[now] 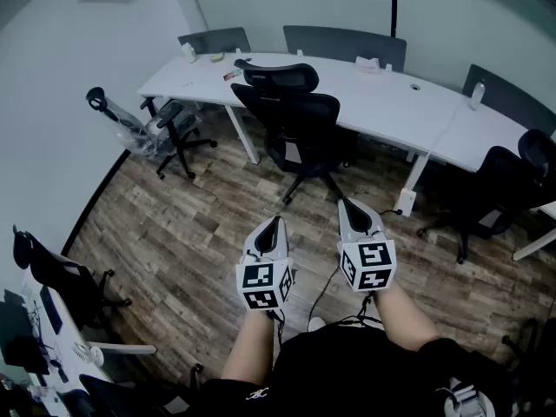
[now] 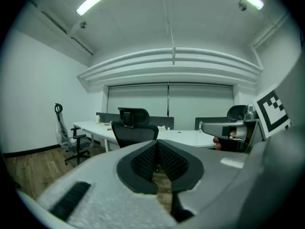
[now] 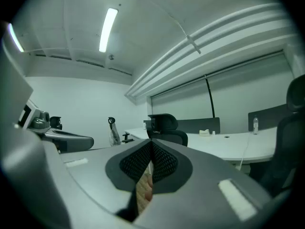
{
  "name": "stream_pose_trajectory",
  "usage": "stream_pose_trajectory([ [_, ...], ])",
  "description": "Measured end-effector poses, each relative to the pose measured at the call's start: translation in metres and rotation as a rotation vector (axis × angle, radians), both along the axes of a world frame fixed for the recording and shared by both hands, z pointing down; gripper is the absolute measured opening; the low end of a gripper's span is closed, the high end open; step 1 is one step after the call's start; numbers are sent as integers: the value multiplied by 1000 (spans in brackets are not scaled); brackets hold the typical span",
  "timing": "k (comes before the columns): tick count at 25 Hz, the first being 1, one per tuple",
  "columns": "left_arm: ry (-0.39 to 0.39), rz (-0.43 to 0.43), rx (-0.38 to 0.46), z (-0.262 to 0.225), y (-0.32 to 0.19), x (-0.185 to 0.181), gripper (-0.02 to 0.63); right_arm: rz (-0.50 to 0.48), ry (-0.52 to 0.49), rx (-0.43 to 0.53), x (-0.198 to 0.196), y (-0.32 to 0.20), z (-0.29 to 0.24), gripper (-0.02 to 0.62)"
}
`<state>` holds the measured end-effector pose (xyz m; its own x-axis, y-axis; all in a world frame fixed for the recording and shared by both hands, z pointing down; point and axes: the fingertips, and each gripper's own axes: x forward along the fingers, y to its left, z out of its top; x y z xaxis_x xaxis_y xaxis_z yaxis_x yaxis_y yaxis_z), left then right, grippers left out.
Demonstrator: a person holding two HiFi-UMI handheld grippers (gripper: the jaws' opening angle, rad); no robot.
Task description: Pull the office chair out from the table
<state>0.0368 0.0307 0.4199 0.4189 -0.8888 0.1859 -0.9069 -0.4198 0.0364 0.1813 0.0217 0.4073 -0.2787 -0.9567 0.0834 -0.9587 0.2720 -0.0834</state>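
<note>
A black office chair (image 1: 295, 115) with a headrest stands on the wood floor just in front of the long white table (image 1: 347, 89), its back toward me. The same chair shows ahead in the left gripper view (image 2: 133, 128) and in the right gripper view (image 3: 164, 128). My left gripper (image 1: 274, 226) and right gripper (image 1: 350, 207) hang side by side over the floor, well short of the chair. Both are shut with nothing between their jaws. Neither touches the chair.
A plastic-wrapped chair (image 1: 152, 129) stands at the left by the table's end. Another black chair (image 1: 491, 189) sits at the right under the table. A desk with a chair (image 1: 52, 289) lies at the lower left. A cable (image 1: 326, 285) runs over the floor near the grippers.
</note>
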Motion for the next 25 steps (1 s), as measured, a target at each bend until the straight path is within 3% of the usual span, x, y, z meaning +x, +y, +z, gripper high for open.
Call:
stream_pose_trajectory([
  [19, -40, -68, -3, 8, 10, 47, 11, -71, 2, -6, 44, 8, 12, 9],
  [25, -62, -89, 5, 9, 3, 37, 11, -96, -1, 0, 31, -2, 13, 9],
])
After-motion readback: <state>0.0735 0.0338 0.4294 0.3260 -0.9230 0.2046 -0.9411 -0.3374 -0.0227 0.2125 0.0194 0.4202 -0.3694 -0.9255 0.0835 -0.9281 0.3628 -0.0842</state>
